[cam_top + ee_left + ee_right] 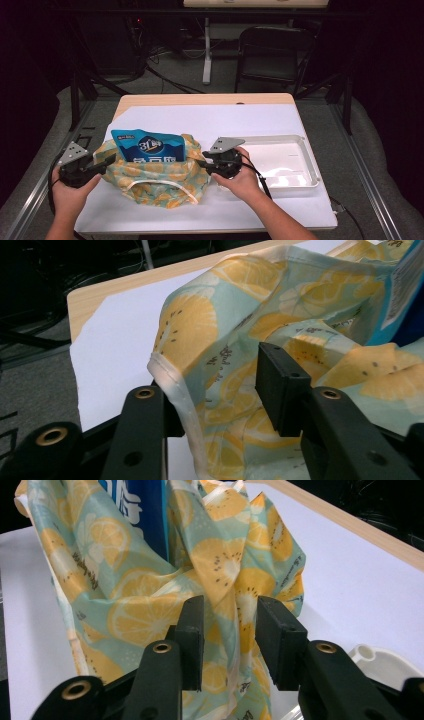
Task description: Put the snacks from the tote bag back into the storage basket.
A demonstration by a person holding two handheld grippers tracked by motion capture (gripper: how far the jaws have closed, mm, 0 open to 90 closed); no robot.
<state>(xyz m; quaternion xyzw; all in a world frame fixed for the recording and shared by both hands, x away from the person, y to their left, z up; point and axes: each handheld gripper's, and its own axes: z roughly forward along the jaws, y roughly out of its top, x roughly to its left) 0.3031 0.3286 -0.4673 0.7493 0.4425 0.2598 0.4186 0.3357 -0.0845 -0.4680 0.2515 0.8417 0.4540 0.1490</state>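
Note:
A cloth bag [155, 182] printed with yellow lemons on pale green sits on the white sheet, with a blue pouch [148, 146] standing upright in its mouth. My left gripper [109, 161] is at the bag's left edge. In the left gripper view the bag's hemmed rim [172, 380] hangs between the jaws of the left gripper [220, 390], which stand apart and do not pinch it. My right gripper [198, 163] is at the bag's right edge. In the right gripper view a fold of the bag [227, 580] lies loose between the jaws of the right gripper [230, 630]. The pouch [145, 510] rises behind.
A clear plastic tray [300, 142] lies on the sheet to the right of the bag, close to my right hand. The white sheet [225, 120] covers most of the wooden table. A dark chair [272, 50] stands beyond the table's far edge.

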